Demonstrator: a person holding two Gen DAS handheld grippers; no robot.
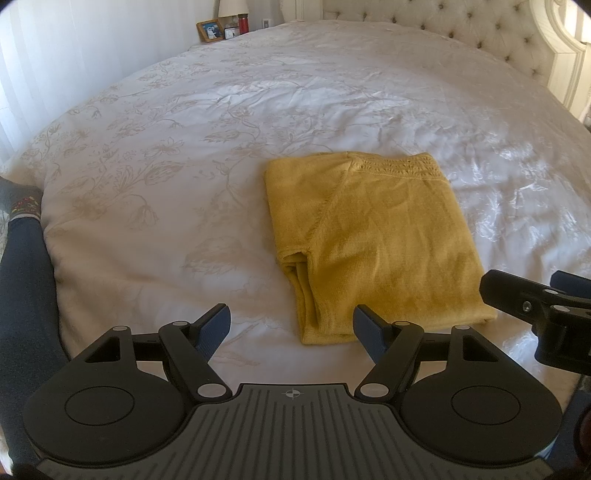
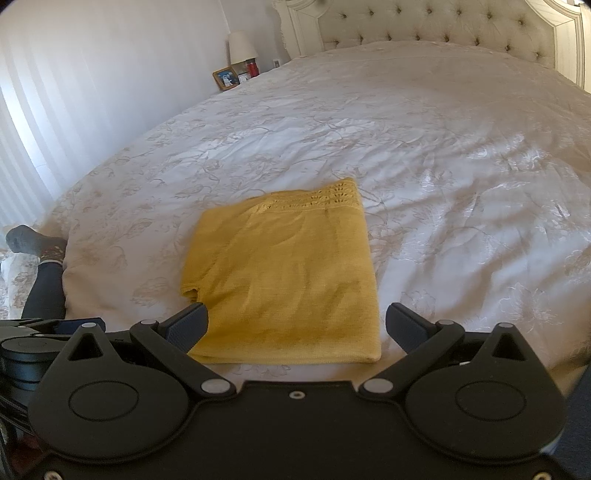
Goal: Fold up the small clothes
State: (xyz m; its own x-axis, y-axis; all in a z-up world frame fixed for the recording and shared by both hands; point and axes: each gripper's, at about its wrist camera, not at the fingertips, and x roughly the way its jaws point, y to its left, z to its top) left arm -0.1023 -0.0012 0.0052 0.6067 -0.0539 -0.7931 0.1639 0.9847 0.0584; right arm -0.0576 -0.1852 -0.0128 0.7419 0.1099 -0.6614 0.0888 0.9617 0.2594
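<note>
Here the yellow sweater (image 1: 373,240) lies folded flat on the white bedspread (image 1: 184,147), just ahead of both grippers, its long axis running away from the fingers toward the tufted headboard (image 2: 443,26). Left gripper (image 1: 291,328) and right gripper (image 2: 295,328) hang with fingers apart, gripping nothing. A person's socked leg (image 1: 22,236) lies left of them, nothing blocking the sweater.

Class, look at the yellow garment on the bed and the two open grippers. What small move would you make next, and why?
Probably draw both grippers back. The yellow garment already lies folded in a neat rectangle on the bedspread, and the left gripper and right gripper are open and hold nothing. At most, smooth the loose sleeve edge first.
</note>
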